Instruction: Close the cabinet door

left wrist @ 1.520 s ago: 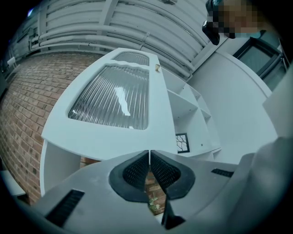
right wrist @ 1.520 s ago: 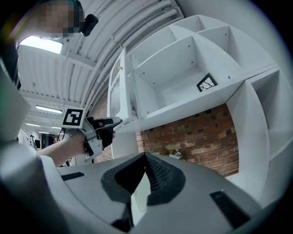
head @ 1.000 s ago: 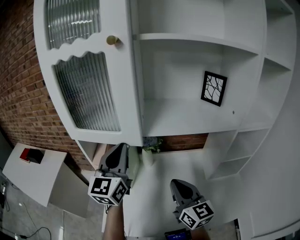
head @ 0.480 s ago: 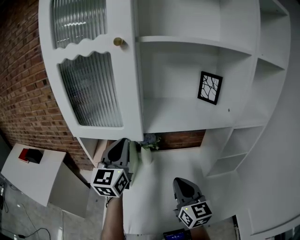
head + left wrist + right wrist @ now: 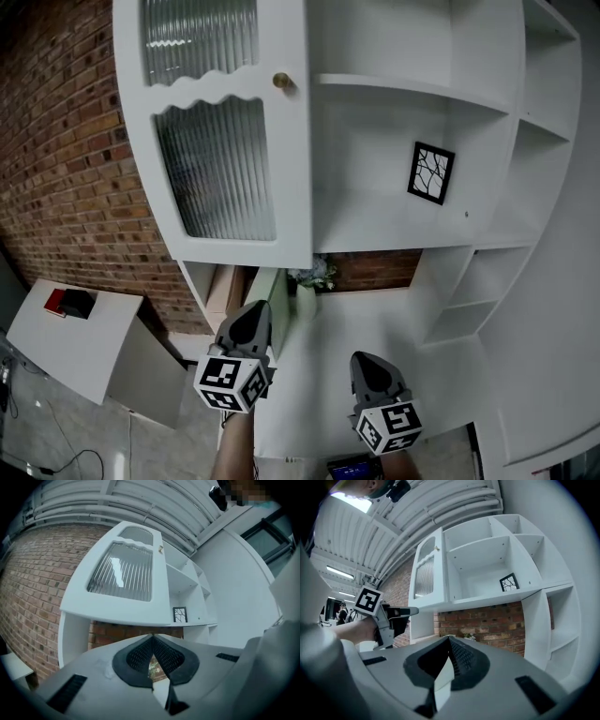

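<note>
Nearest the camera, the left gripper [image 5: 251,319] and the right gripper [image 5: 370,367] are held low and side by side, both pointing up toward the cabinet. In the left gripper view the claw [image 5: 151,639] has its tips pressed together with nothing between them, and the right gripper view shows the same for the right claw [image 5: 449,639], closed and empty. Beyond them lies a white countertop [image 5: 375,319], at whose back a small green plant [image 5: 314,276] stands before a strip of brick. Above hangs the task's thing, a white cabinet door with two ribbed-glass panes [image 5: 220,141] and a small round brass knob [image 5: 281,82]. It is swung out to the left and stands wide open, its lower edge above the left gripper and apart from it. Behind it the white open-shelved cabinet [image 5: 394,225] is exposed, a black-and-white framed picture [image 5: 430,173] leaning at the back of one shelf. A red brick wall [image 5: 84,169] closes the scene at the left. Judged from this, closing has not begun: neither gripper touches the door. A gripper must yet reach the door and push it round until it lies flush over the shelves.
</note>
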A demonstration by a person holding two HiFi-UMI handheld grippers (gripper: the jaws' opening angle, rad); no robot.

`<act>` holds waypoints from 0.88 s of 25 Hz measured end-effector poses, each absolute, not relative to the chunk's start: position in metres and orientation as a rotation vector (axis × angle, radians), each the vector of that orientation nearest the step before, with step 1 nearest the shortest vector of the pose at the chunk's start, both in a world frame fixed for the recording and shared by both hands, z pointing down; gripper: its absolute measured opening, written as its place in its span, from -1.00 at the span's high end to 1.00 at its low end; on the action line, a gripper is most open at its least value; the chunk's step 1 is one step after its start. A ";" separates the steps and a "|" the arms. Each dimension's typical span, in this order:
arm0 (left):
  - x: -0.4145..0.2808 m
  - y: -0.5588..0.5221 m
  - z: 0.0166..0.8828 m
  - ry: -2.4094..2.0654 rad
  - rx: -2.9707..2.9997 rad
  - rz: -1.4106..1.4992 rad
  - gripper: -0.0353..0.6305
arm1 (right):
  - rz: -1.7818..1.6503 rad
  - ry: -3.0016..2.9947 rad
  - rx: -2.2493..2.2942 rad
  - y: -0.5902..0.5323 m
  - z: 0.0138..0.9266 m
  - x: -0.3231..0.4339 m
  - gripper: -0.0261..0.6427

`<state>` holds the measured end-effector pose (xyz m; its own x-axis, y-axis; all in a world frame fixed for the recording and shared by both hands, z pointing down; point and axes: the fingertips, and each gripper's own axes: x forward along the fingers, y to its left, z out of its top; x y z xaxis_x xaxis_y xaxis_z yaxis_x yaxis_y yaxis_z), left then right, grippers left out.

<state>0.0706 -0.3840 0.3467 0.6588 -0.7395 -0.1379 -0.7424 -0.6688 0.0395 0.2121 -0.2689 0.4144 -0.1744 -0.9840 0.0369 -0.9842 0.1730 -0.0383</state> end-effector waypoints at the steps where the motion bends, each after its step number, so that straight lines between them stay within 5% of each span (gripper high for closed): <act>1: 0.065 -0.377 0.349 1.269 -2.852 0.225 0.85 | 0.067 -2.389 2.029 -0.268 0.412 0.208 0.92; 22: -0.026 -0.306 0.362 1.397 -2.786 0.261 0.85 | -0.064 -2.325 2.047 -0.249 0.395 0.144 0.92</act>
